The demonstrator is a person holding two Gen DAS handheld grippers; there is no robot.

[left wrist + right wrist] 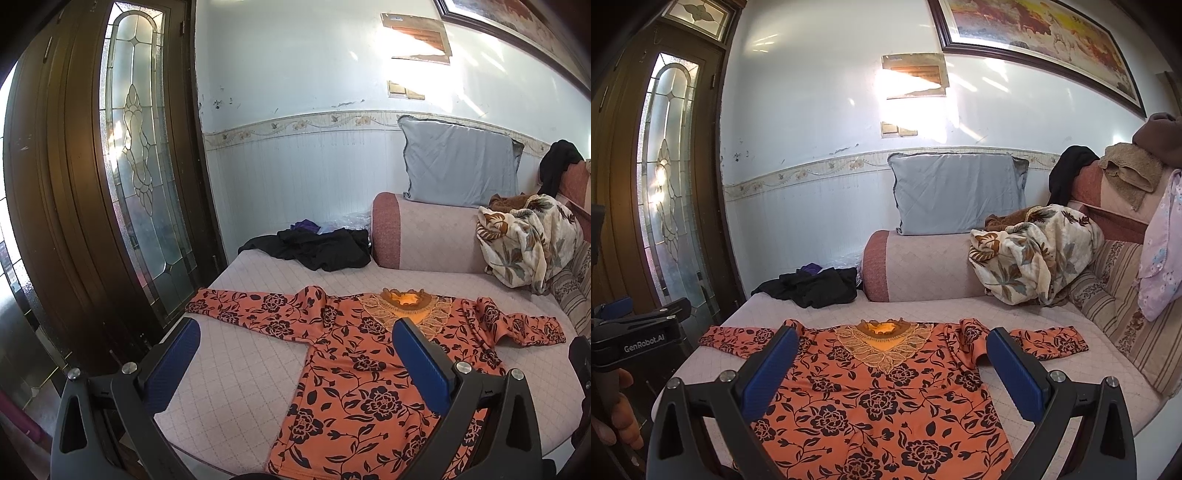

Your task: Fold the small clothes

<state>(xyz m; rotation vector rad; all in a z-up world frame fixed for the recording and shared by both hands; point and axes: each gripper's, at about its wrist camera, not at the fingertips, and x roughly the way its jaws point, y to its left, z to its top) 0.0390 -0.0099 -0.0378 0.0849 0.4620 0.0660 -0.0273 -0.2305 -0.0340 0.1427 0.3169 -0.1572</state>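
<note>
An orange flowered top (886, 402) lies flat on the sofa seat (1052, 325), collar toward the back cushion, hem at the front edge, its 2 sleeves spread out to either side. The left gripper (295, 365) and right gripper (892, 373) both hover above it, fingers spread wide, holding nothing. A black garment (812, 282) sits crumpled at the seat's far left corner.
</note>
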